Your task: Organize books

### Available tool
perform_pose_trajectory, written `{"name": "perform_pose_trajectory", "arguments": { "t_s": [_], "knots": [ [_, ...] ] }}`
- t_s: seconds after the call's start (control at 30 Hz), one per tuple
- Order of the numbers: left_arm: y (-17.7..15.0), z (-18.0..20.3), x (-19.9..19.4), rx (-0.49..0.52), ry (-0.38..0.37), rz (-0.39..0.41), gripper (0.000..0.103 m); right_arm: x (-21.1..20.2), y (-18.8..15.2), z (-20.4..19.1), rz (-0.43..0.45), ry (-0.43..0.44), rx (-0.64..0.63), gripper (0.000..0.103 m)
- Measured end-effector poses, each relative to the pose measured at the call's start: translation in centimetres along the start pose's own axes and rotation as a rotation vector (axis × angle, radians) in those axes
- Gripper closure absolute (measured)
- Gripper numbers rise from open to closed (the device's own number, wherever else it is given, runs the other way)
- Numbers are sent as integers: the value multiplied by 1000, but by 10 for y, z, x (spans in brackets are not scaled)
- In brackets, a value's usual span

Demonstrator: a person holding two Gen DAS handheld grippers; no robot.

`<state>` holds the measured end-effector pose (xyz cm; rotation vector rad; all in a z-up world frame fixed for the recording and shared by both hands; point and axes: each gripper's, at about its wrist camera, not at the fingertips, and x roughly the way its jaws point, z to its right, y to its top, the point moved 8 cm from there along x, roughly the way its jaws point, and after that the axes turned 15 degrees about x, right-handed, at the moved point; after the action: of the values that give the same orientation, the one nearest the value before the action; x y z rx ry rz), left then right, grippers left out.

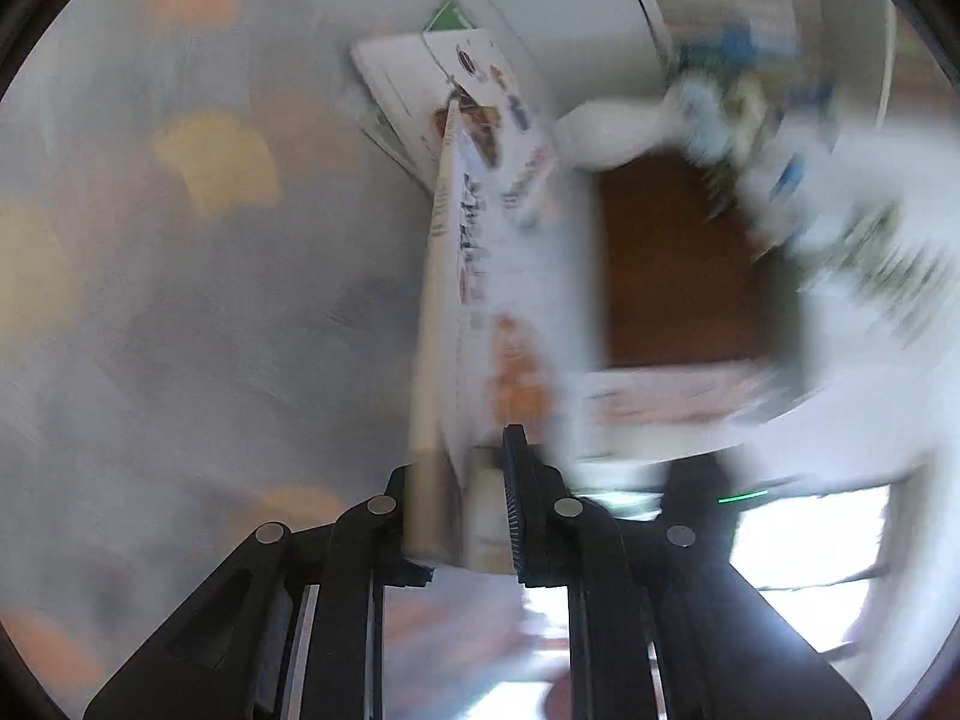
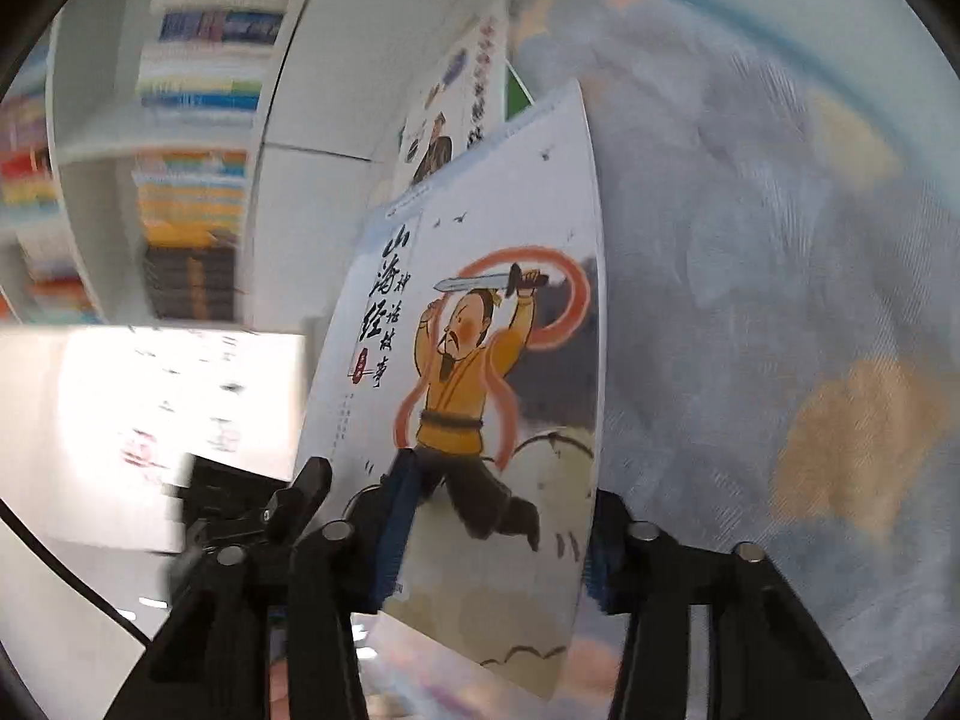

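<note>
Clamping a thin white book edge-on, your left gripper is shut; your right gripper pinches the 山海经 storybook.

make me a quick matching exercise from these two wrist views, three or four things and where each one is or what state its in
Things
1. thin white book
2. picture book with swordsman cover
3. bookshelf
4. loose books

Places or states
A. lying flat on the pale cloth, beyond the held book
B. clamped edge-on in the left gripper
C. at the left of the right wrist view, full of coloured spines
D. between the fingers of the right gripper, cover facing the camera

Pairs: 1-B, 2-D, 3-C, 4-A
</note>
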<state>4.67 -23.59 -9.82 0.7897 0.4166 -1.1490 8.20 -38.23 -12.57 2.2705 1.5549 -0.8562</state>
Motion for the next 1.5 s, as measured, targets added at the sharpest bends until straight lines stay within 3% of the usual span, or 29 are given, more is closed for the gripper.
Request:
{"name": "perform_pose_trajectory", "arguments": {
  "t_s": [0.03,0.13,0.2,0.37,0.47,0.6,0.97,1.23,1.33,1.5],
  "knots": [
    [-3,5,3,80,60,-26,89,-2,-1,-5,21,-44,-60,74],
    [-6,11,5,143,99,-34,87,-6,-12,-26,98,-223,-302,74],
    [-5,16,2,187,135,-29,86,-7,-20,-37,130,-293,-423,74],
    [-10,31,-15,372,240,-22,86,-10,-38,-50,163,-386,-586,77],
    [-9,33,-33,390,240,3,86,-15,-60,-65,204,-460,-754,77],
    [-7,24,-66,369,197,42,85,-15,-71,-83,184,-427,-776,77],
    [33,-38,-196,330,248,223,85,36,-125,-194,186,-333,-887,77],
    [74,-130,-297,252,335,371,85,128,-158,-298,115,-198,-954,75],
    [89,-171,-318,205,353,399,85,173,-165,-330,79,-164,-972,75],
    [118,-229,-336,142,351,415,84,249,-170,-365,33,-182,-982,74]
  ]
}}
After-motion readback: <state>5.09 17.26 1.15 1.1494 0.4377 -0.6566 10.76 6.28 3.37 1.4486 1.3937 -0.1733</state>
